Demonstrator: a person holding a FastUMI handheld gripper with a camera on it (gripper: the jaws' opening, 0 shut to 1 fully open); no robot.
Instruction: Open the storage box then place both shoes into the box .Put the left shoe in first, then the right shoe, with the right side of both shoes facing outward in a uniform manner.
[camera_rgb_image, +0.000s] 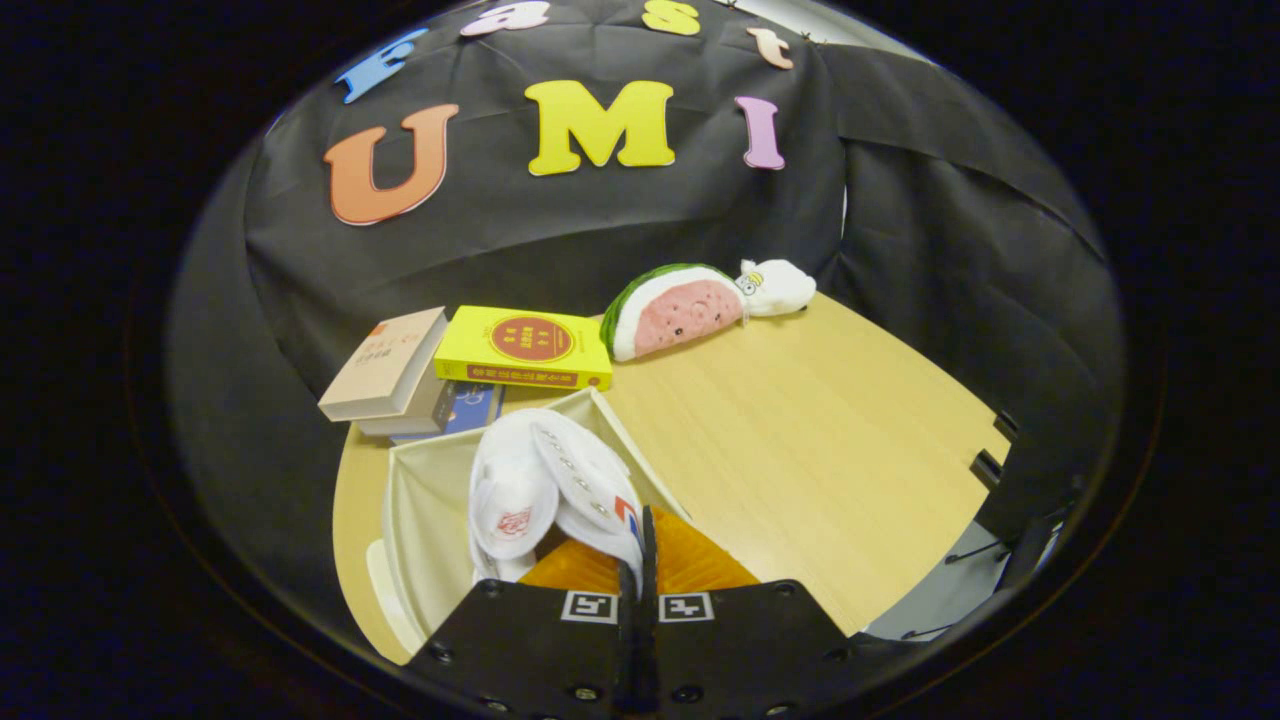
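Observation:
A white shoe (545, 480), with lace eyelets and a red mark on its tongue, hangs opening-up over the open cream storage box (430, 500). Its lower part is down between the box walls. My gripper (645, 545) is shut, and the shoe's right upper rim runs in between the two fingers (700, 570), so it is pinched there. The box stands on the wooden table (820, 450), directly under and ahead of the fingers, with its lid flap (378, 575) hanging off the near left side. I cannot tell whether another shoe lies inside the box.
Just beyond the box lies a yellow book (525, 347), with a stack of books (390, 375) to its left. A watermelon plush (672, 308) and a small white plush (778, 287) lie at the table's far edge. Bare tabletop stretches right of the box.

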